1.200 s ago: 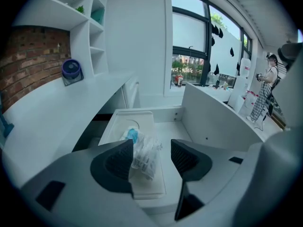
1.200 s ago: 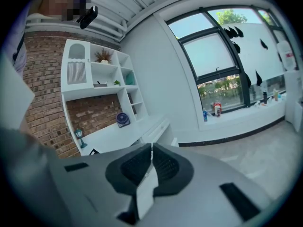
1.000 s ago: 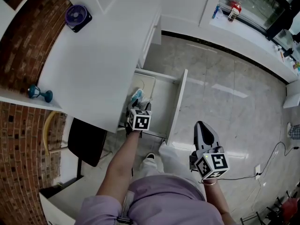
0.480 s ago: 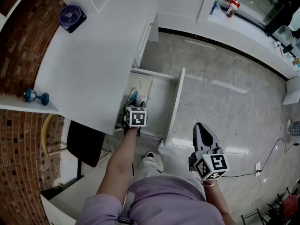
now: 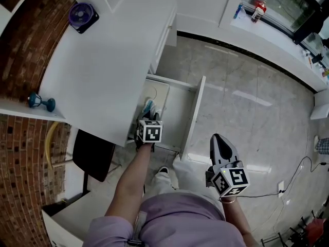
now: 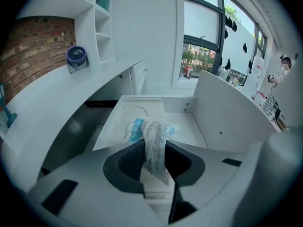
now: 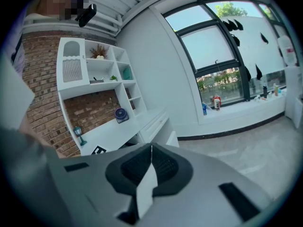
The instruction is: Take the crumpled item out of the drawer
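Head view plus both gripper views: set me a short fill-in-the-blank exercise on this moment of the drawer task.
1. The left tool, its jaws closing on the crumpled item between them, reaches into the open ____.
2. The right tool has its jaws ____, with nothing between them.
3. The wall beside the desk is made of ____.
Missing words: drawer; shut; brick.

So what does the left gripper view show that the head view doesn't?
Only the left gripper view: the crumpled item pinched between the closing jaws of the left tool. Only the head view: the right tool over the floor, and a black chair. Both: the open drawer, the desk, the fan.
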Tool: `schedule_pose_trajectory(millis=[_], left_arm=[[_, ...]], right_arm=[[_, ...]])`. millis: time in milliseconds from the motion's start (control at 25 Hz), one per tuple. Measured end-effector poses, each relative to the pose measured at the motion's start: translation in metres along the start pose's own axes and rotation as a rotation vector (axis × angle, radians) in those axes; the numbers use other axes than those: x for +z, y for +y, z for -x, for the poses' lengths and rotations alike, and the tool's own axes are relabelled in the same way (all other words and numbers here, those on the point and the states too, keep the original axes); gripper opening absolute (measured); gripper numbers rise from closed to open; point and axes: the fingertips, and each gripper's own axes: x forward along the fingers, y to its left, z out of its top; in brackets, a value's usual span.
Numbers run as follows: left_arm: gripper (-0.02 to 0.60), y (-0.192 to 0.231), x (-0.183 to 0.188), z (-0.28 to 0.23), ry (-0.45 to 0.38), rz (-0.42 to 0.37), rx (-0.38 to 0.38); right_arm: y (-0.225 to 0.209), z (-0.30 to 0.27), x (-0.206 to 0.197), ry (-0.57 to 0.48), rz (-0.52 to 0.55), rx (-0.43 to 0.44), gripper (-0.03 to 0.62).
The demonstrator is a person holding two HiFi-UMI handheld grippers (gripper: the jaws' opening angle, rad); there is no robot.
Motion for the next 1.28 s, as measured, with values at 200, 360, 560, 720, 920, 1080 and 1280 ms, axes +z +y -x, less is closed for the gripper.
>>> schedule_pose_trajectory(millis=[200, 360, 560, 720, 920, 1080, 1280], left_arm=[[0.102, -0.005, 0.009, 0.022, -0.055, 0.019, -0.010], [0.101, -0.007, 0.014, 0.043, -0.082, 0.036, -0.025], [0.099, -0.009, 0.025, 0.066, -0.144, 0.049, -0.049], [0.098, -0.011, 0.037, 0.086, -0.198, 0.071, -0.074], [0.098, -0.009, 0.050, 0.111, -0.268, 0.093, -0.088], [0.098, -0.005, 0.058, 0.131, -0.314, 0.101, -0.092], [0.097, 0.001, 0.068, 0.159, -0.370, 0.111, -0.091]], right_arm=[[0.010, -0.004, 0.000, 0.013, -0.006, 0.033, 0.003], [0.019, -0.008, 0.002, 0.011, 0.009, 0.061, 0.003], [0.035, -0.011, 0.004, 0.016, 0.016, 0.103, 0.003], [0.045, -0.014, 0.006, 0.018, 0.024, 0.133, 0.003], [0.055, -0.017, 0.011, 0.000, 0.050, 0.166, 0.003], [0.065, -0.020, 0.017, -0.021, 0.075, 0.189, 0.003], [0.080, -0.019, 0.023, -0.024, 0.093, 0.217, 0.003]])
